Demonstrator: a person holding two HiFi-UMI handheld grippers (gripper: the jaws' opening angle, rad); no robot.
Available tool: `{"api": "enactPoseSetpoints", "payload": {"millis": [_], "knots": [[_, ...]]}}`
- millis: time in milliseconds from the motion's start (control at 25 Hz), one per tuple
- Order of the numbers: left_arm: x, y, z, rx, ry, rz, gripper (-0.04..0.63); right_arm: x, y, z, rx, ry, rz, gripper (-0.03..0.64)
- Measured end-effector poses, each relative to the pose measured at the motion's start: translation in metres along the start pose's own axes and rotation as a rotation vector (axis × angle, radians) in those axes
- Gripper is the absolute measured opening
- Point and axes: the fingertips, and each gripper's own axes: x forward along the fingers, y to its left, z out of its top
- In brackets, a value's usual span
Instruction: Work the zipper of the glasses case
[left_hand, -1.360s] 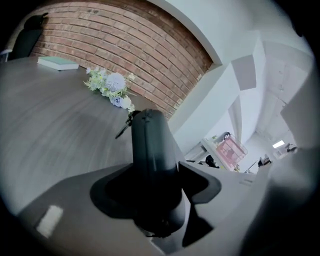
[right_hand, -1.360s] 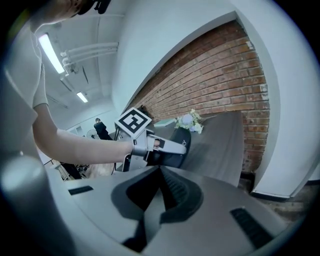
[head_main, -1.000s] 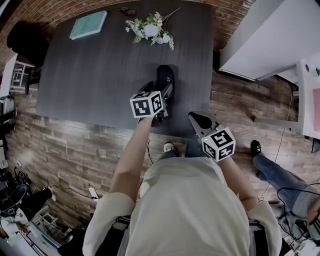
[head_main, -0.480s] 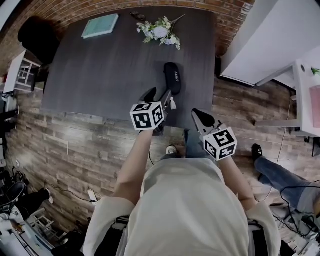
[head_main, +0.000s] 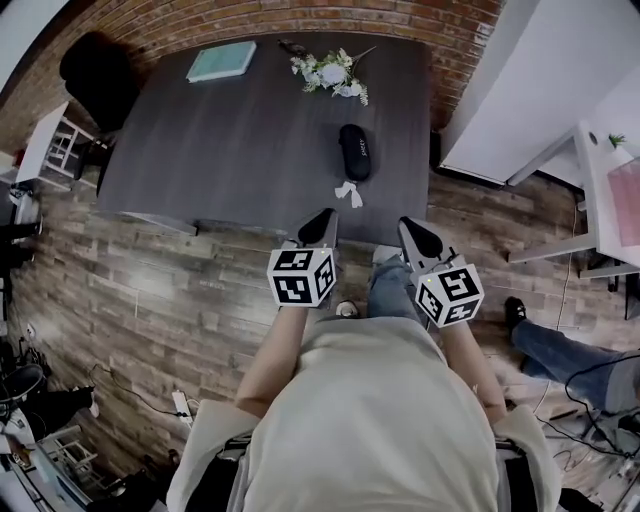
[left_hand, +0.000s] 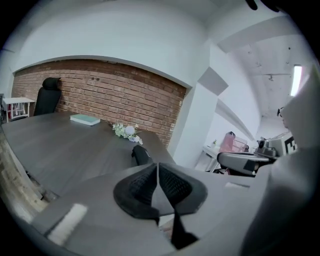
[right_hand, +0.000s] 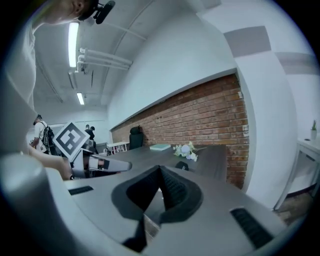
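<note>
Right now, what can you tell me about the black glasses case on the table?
The glasses case is black, long and rounded at both ends, with tiny pale print on top, too small to read. It lies flat on the dark table, toward its right side. Only the table touches it; a small white scrap lies close by. Its zipper is too small to make out.

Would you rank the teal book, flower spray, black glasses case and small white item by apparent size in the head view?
Largest: flat teal book and white flower spray, about alike.
Then black oval glasses case.
Smallest: small white item.
</note>
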Motion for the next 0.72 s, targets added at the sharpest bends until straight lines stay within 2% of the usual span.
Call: {"api": "enactPoseSetpoints", "payload": {"millis": [240, 360, 720], "knots": [[-0.038, -0.015, -0.014, 0.009, 0.006, -0.037, 0.011, -0.022, 0.021, 0.004, -0.009, -0.048, -0.002, 0.002], [-0.05, -0.015, -0.018, -0.011, 0.003, -0.041, 0.011, -0.029, 0.027, 0.002, -0.004, -0.054, -0.004, 0.002], [-0.057, -0.018, -0.018, -0.035, -0.008, -0.058, 0.011, -0.043, 0.027, 0.002, -0.017, -0.048, -0.036, 0.0]]}}
